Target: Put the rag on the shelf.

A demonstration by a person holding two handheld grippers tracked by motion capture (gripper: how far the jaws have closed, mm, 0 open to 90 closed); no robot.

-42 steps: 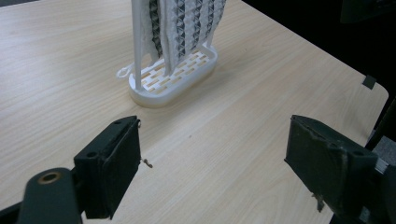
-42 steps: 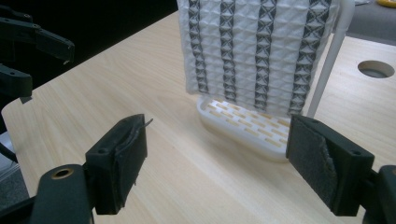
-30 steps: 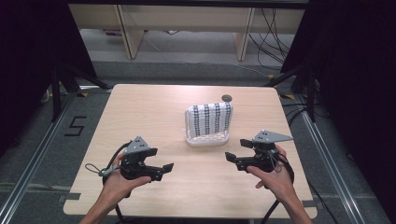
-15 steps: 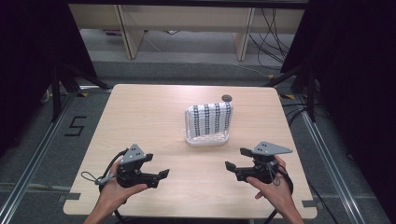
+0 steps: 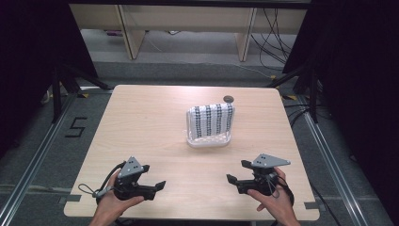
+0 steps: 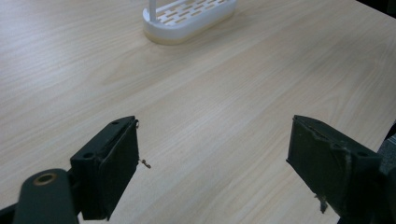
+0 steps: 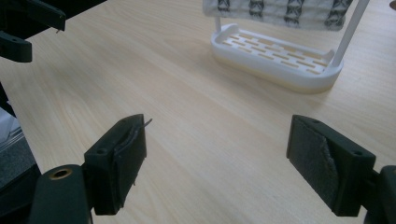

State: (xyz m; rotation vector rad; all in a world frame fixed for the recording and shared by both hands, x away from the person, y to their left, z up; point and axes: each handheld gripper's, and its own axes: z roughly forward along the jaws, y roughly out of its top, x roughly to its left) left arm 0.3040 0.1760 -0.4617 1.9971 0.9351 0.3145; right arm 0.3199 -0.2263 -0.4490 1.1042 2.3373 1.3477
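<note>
I held my left gripper (image 5: 155, 181) and right gripper (image 5: 237, 172) spread wide, empty, near the table's (image 5: 141, 122) front edge, rack (image 5: 210, 125) beyond them.

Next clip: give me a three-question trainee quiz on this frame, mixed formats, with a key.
1. True or false: the left gripper is shut on the patterned cloth.
2. What does the cloth hang on? A) a white rack B) a hook C) a chair
3. Fill in: the right gripper's jaws stand ____.

Key: 1 false, it is open over bare table; 2 A; 3 open.
</note>
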